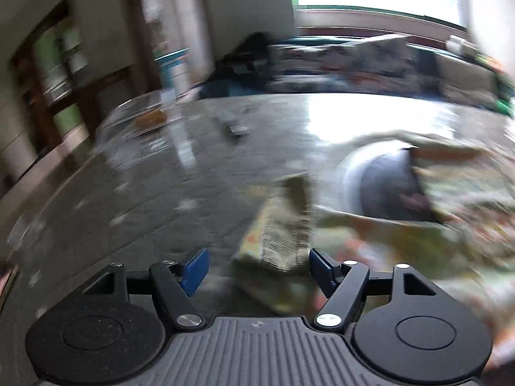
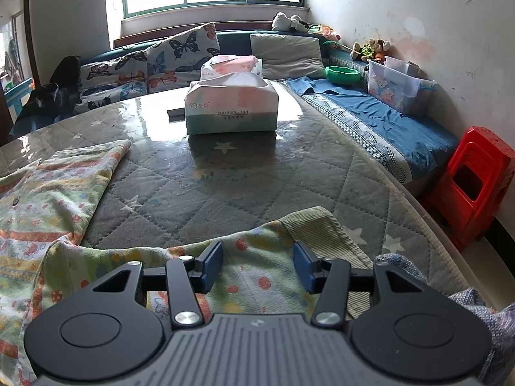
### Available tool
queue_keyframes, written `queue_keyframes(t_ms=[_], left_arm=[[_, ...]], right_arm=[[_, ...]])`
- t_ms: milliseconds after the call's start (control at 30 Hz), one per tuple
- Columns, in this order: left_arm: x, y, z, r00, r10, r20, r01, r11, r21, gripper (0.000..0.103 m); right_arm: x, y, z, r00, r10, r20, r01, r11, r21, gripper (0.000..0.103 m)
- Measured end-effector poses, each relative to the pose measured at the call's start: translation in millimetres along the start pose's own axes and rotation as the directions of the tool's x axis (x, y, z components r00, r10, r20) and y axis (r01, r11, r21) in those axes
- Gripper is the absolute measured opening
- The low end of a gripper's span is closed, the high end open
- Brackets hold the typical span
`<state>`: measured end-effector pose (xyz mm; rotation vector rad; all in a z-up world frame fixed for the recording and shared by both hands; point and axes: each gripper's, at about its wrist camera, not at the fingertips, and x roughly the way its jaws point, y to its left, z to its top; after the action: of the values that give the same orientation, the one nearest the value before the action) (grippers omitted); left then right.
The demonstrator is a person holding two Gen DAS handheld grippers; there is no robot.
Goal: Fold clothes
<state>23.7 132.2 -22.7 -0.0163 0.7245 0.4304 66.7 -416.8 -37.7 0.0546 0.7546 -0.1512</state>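
A small patterned garment in pale green with orange and red prints lies spread on the grey quilted table. In the right wrist view one sleeve with a ribbed green cuff lies under my right gripper, which is open and hovers just above it. The left wrist view is motion-blurred. There my left gripper is open over the other sleeve's ribbed cuff, with the garment's body and dark neck opening to the right.
Two tissue packs stand at the table's far middle. A sofa with butterfly cushions runs behind, a blue-covered bench and red stool at right. A small dark object lies on the table's far left.
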Motion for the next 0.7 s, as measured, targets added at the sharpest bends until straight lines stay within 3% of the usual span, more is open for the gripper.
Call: queue_keyframes(t_ms=[167,333,467,567,633,700], left_arm=[[-5,32,1,1.0,0.024,0.005,-0.023,0.991,-0.131,0.072],[-10,64,1,0.999,0.049,0.007,-0.045,0.964,-0.26,0.071],[-8,54,6,1.0,-0.011,0.029,0.017,0.974,-0.224,0.073],[2,46,10,1.0,-0.019,0.022,0.023,0.979,-0.202,0.072],[12,45,13,1.0,-0.018,0.011,0.02,0.978,-0.206,0.07],[22,45,15,1.0,-0.026,-0.003,0.025,0.978,-0.208,0.05]], right_arm=[[0,1,0,1.0,0.002,0.001,-0.002,1.0,-0.002,0.052],[1,2,0,1.0,-0.001,0.003,0.001,1.0,-0.002,0.054],[1,2,0,1.0,0.0,0.0,0.0,1.0,-0.002,0.054],[1,2,1,1.0,0.001,0.0,-0.001,1.0,-0.002,0.054],[1,2,1,1.0,0.001,0.0,-0.001,1.0,-0.003,0.054],[1,2,1,1.0,0.002,0.0,-0.002,1.0,-0.005,0.054]])
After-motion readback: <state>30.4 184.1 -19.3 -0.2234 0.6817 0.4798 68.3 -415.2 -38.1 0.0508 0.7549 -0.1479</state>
